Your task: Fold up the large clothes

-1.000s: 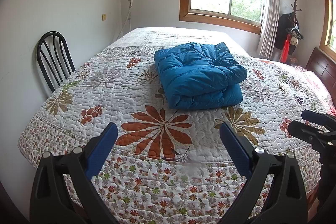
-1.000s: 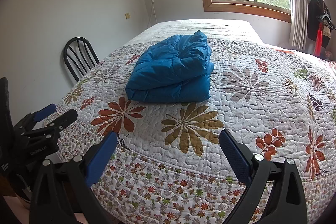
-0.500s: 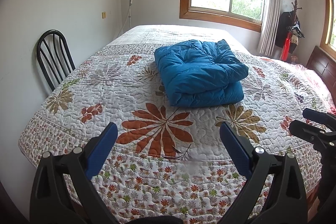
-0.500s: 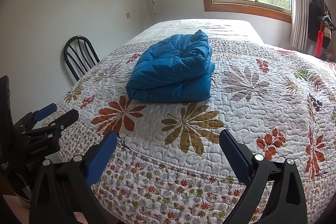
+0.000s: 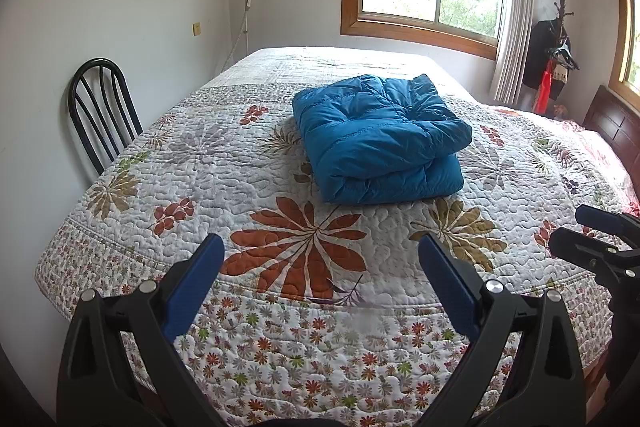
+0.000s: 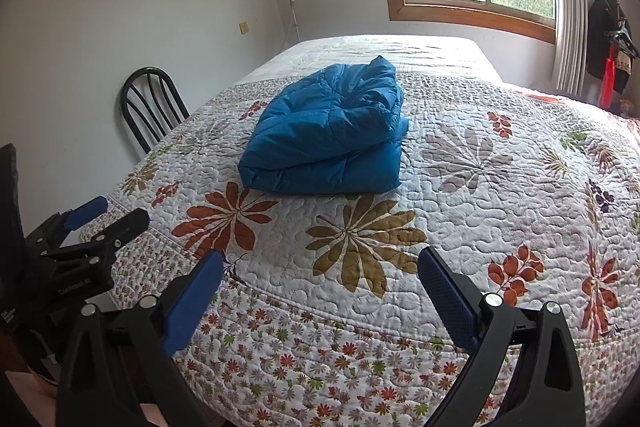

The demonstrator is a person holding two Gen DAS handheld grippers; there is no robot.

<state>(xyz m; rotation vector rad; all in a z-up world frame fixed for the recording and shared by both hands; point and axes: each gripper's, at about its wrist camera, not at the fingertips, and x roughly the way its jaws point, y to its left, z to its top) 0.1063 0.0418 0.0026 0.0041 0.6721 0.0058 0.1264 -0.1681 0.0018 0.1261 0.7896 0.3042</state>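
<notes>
Blue puffer jacket (image 5: pixel 380 139) already folded into a thick bundle, lying mid-bed on the floral quilt (image 5: pixel 240 187), well apart from both tools. Left gripper (image 5: pixel 320 255) spread wide, holding nothing, hovering over the near quilt edge. Right gripper (image 6: pixel 320 259) likewise spread and empty, just beside the left one, also above the near edge. Looks like the fold is essentially done; step in hand judged as a final check or tidy, or simply backing off. If tidying: come in low and level from the near side, press down on the top layer rather than pinch it, since puffy fill likely springs back and slick shell likely slides. Watch the upper flap, overhanging the lower layer on the window side and probably first to slump. Avoid snagging quilt stitching with the pads. Black chair (image 5: pixel 102 107) against the wall on the left, out of the way. Nothing else on the bed near the bundle.
</notes>
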